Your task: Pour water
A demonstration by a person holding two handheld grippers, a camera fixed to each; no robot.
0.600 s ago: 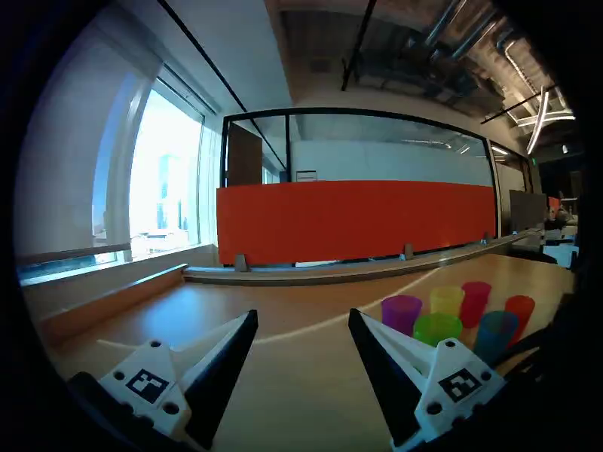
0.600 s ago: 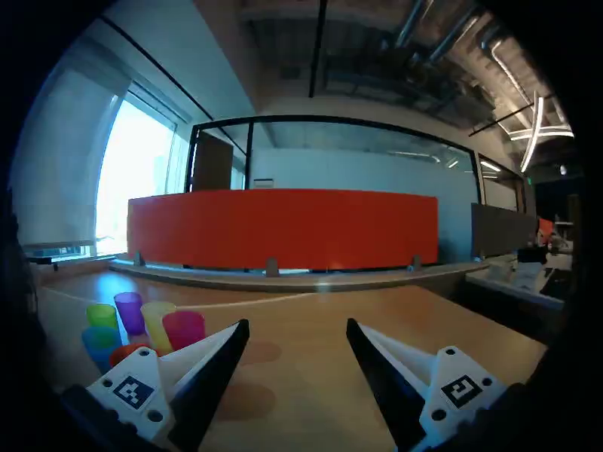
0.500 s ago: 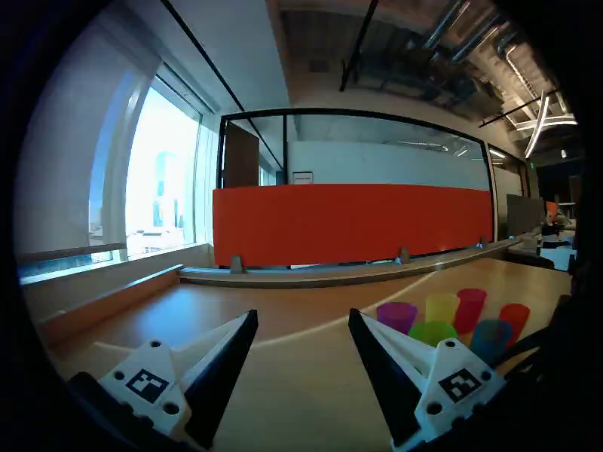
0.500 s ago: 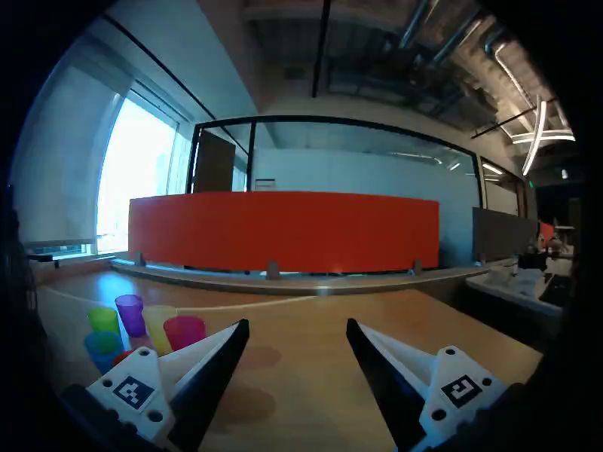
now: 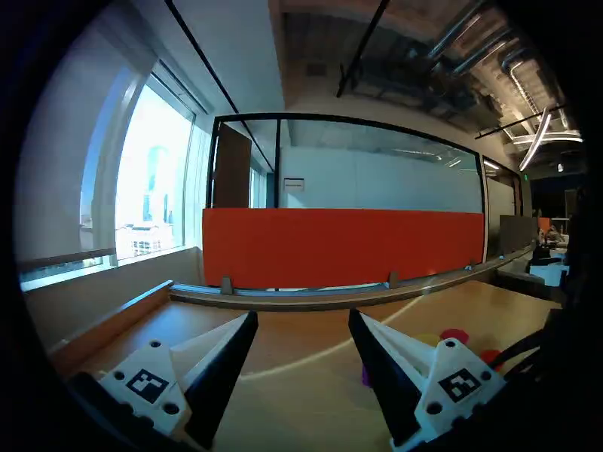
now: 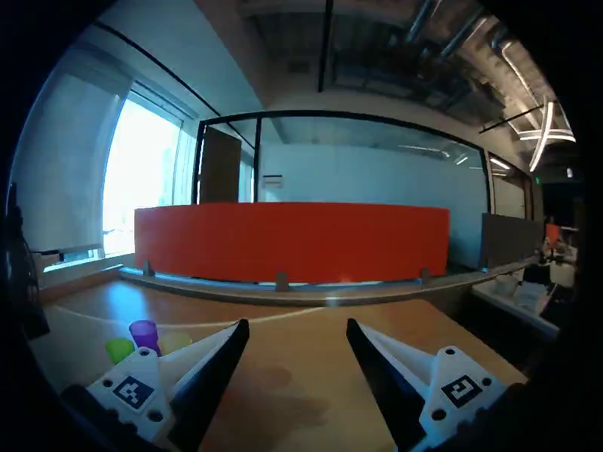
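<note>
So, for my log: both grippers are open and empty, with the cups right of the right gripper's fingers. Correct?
No: the right gripper view shows the cups left of its fingers. Both the left gripper and right gripper are open and empty.

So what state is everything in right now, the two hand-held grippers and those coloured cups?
Left hand-held gripper: open, holding nothing.
Right hand-held gripper: open, holding nothing.
Purple cup: upright on the wooden table; contents cannot be told.
Green cup: upright beside the purple one; contents cannot be told.
Yellow cup: upright, partly hidden behind a gripper finger.
Pink cup: upright, mostly hidden behind a gripper finger.
</note>
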